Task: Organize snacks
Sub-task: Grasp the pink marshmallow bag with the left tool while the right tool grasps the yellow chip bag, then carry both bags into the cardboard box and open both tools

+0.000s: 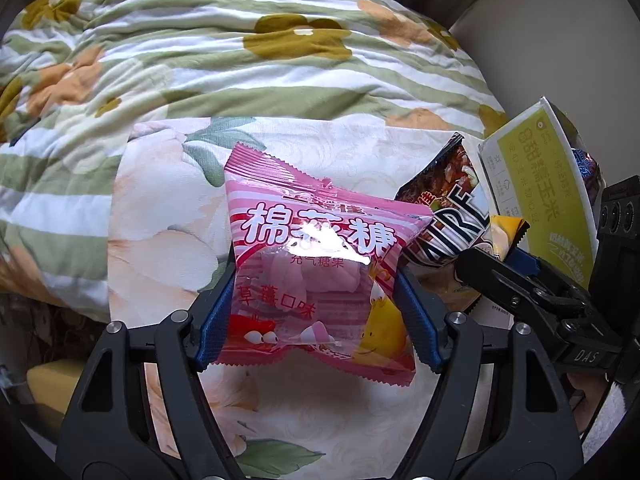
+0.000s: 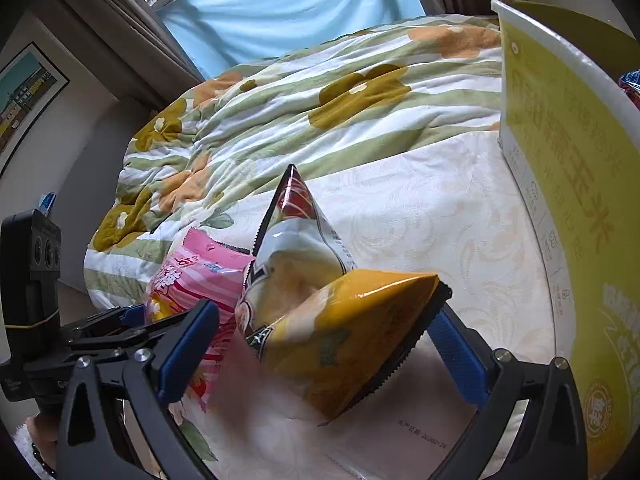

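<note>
My left gripper [image 1: 318,312] is shut on a pink marshmallow packet [image 1: 320,256], its blue pads pressing both sides, just above the bed sheet. The packet also shows in the right wrist view [image 2: 200,276]. My right gripper [image 2: 320,344] has its blue pads on either side of a yellow snack bag [image 2: 352,328]; the right pad touches the bag's serrated edge, the left side is blurred. A black and white snack bag [image 2: 296,236] stands tilted behind the yellow one; it also shows in the left wrist view [image 1: 452,216].
A white and yellow-green cardboard box [image 2: 560,184] stands at the right, also in the left wrist view [image 1: 540,184], with another packet inside. A floral quilt [image 1: 200,60] is bunched at the back of the bed. The cream floral sheet [image 2: 420,208] lies between.
</note>
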Demonstrator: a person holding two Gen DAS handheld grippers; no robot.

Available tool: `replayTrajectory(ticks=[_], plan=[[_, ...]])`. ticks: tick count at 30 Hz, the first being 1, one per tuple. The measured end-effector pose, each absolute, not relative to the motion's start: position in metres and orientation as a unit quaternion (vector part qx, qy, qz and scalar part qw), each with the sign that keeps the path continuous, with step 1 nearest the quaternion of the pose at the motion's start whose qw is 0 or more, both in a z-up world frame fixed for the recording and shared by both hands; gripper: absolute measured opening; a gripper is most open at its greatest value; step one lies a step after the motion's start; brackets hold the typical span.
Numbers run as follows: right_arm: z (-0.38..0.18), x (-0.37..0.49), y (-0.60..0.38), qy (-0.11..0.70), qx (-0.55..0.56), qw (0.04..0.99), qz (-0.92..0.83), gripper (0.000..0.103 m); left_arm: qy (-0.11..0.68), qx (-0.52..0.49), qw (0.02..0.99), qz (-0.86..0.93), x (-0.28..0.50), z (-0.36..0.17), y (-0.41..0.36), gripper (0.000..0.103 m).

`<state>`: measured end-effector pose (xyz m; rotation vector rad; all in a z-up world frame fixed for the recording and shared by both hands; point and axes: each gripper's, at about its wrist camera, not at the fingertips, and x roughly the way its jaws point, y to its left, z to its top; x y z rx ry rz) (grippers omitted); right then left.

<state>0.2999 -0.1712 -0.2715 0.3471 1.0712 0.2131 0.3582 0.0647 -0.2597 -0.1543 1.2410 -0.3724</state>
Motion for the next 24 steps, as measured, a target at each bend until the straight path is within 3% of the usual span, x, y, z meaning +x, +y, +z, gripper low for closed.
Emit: replayTrajectory(ticks=[9,13,19,20,24], plan=[[-0.279,0.312,-0.163,0.513,0.152,0.837,0.116,0.101,0.576,-0.083,0.799,-0.156,0.36,-0.257,0.078,0.07],[-0.281,0.316,-0.16,0.518,0.15,0.833,0.122,0.081,0.571,-0.087,0.803,-0.148,0.359,-0.252,0.083,0.07],[-0.279,0.312,-0.158,0.513,0.145,0.837,0.121,0.071,0.564,-0.083,0.809,-0.144,0.357,-0.245,0.086,0.07],[-0.278,0.311,-0.157,0.512,0.144,0.838,0.12,0.065,0.562,-0.082,0.811,-0.143,0.356,-0.243,0.086,0.07],[-0.266,0.304,-0.157,0.498,0.148,0.846,0.121,0.063,0.548,-0.08,0.82,-0.143,0.348,-0.225,0.088,0.07]])
